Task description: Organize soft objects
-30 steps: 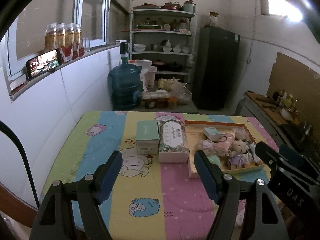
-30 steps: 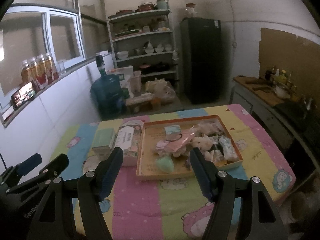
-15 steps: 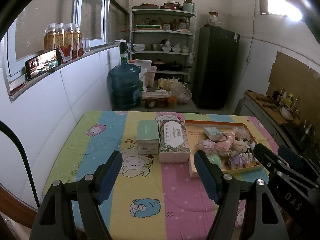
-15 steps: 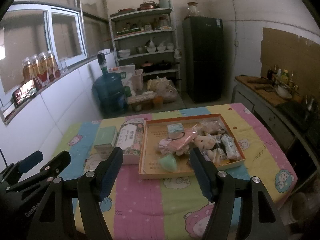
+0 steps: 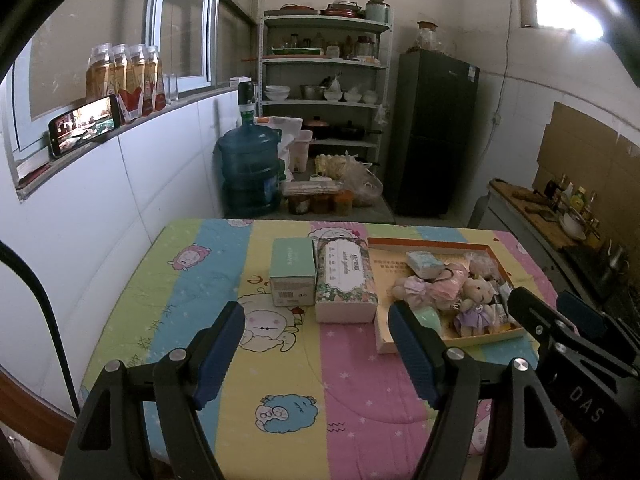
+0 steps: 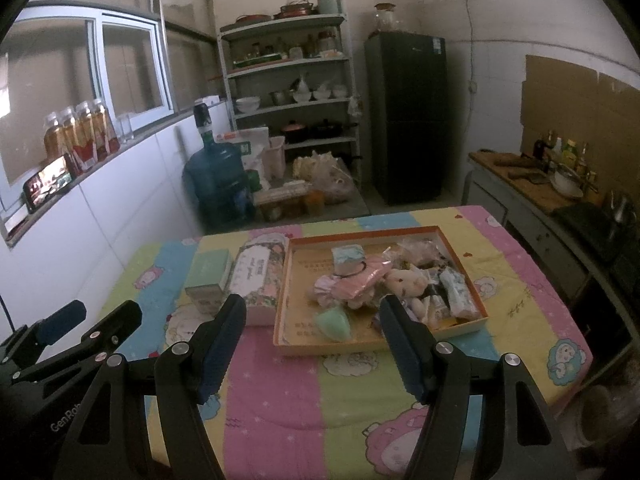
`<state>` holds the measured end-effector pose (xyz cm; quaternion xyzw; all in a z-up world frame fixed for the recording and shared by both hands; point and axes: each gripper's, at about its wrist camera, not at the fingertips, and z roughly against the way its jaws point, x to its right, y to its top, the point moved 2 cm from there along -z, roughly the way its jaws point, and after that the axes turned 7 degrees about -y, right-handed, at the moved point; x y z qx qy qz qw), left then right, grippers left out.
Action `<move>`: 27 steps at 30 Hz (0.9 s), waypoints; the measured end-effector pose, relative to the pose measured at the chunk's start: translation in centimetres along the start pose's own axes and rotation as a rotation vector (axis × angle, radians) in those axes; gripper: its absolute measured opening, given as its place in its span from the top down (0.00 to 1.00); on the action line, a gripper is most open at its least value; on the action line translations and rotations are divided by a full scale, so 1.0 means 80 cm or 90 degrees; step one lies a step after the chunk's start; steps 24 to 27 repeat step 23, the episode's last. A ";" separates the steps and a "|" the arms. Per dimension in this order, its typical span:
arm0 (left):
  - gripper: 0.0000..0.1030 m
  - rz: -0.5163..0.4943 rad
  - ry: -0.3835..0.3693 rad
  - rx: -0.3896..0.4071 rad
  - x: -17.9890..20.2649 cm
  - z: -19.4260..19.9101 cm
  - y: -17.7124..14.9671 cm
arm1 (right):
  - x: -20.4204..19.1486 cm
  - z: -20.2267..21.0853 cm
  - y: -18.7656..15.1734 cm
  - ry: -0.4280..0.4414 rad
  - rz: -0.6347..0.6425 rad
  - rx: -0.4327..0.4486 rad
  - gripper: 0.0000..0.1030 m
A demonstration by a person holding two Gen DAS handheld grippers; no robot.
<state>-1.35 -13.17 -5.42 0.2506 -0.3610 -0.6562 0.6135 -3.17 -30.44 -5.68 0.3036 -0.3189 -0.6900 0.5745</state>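
Note:
An orange-rimmed tray (image 5: 428,243) (image 6: 360,235) on the patterned table holds a heap of soft things. Among them are a plush bear in a purple dress (image 5: 476,300) (image 6: 404,282), a pink pouch (image 6: 360,282), a mint-green soft piece (image 5: 430,316) (image 6: 334,322) and a tissue pack (image 5: 424,262) (image 6: 348,258). My left gripper (image 5: 316,344) hangs open and empty over the table's near part, left of the tray. My right gripper (image 6: 312,340) is open and empty too, just short of the tray's near edge. Each gripper also shows at the edge of the other's view, the right gripper (image 5: 556,314) and the left gripper (image 6: 88,320).
A green box (image 5: 292,272) and a floral tissue box (image 5: 346,280) stand side by side left of the tray. The table (image 5: 352,380) abuts a white wall on the left. Beyond it are a water jug (image 5: 250,172), shelves (image 5: 324,92), a dark fridge (image 5: 436,132) and a counter at the right.

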 end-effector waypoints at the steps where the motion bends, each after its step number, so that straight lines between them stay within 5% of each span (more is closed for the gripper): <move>1: 0.28 0.000 0.000 0.000 0.000 0.000 0.000 | 0.001 0.000 0.000 0.000 0.000 0.000 0.31; 27: 0.28 0.003 0.003 0.002 0.006 -0.004 -0.003 | 0.005 -0.001 -0.001 -0.001 0.000 -0.001 0.31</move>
